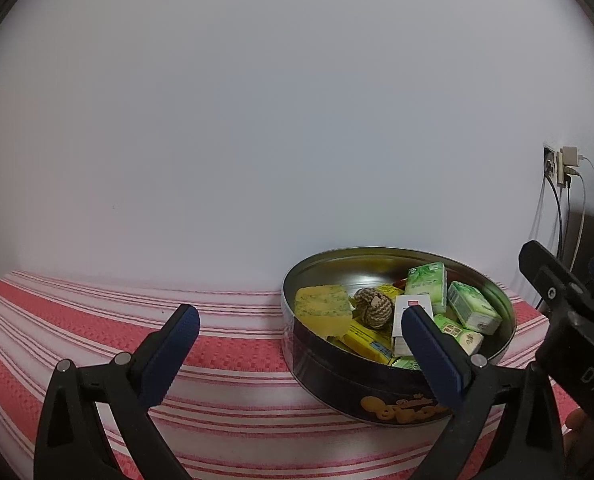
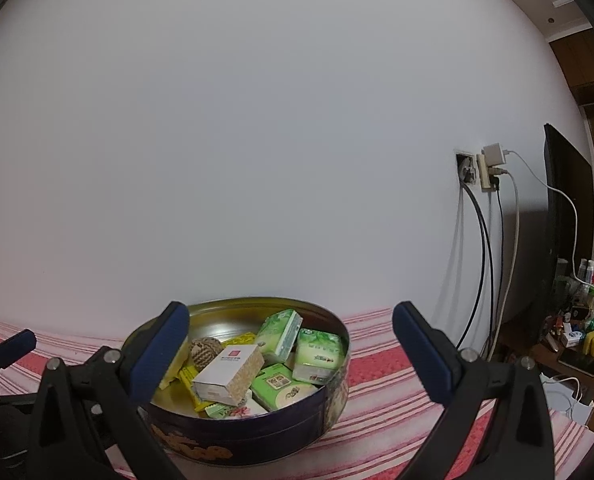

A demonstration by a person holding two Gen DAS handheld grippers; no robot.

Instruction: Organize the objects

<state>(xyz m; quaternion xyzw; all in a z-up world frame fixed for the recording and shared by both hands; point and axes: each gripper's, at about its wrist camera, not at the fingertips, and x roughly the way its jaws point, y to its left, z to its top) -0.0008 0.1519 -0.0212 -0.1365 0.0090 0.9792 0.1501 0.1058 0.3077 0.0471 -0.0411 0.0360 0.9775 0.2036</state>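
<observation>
Nearest in both wrist views are the grippers, each with its jaws spread wide and nothing between them: the left gripper (image 1: 299,338) points past the left side of the round tin (image 1: 337,380), while the right gripper (image 2: 291,338) looks straight over it, the tin's near wall sitting between its fingers. The tin stands on a red-and-white striped cloth (image 1: 97,320), close to the white wall (image 1: 257,120) behind it, and it already holds the task's things. Counted from the right wrist view: three green tissue packs (image 2: 321,354) standing or leaning at the far right, one white box (image 2: 229,374) lying across the middle, one woven rope ball (image 2: 205,350) at the far left, several yellow packets (image 2: 189,384) whose number is hard to tell, and, in the left wrist view, one yellow wedge like cheese (image 1: 323,302). The likely risk is that the heap is loose and piled near the rim, so a jaw reaching in could nudge the white box or tip a tissue pack out; the two grippers also sit close together and could knock each other. At the far right, cables (image 2: 485,240) hang from a wall socket (image 2: 467,168).
</observation>
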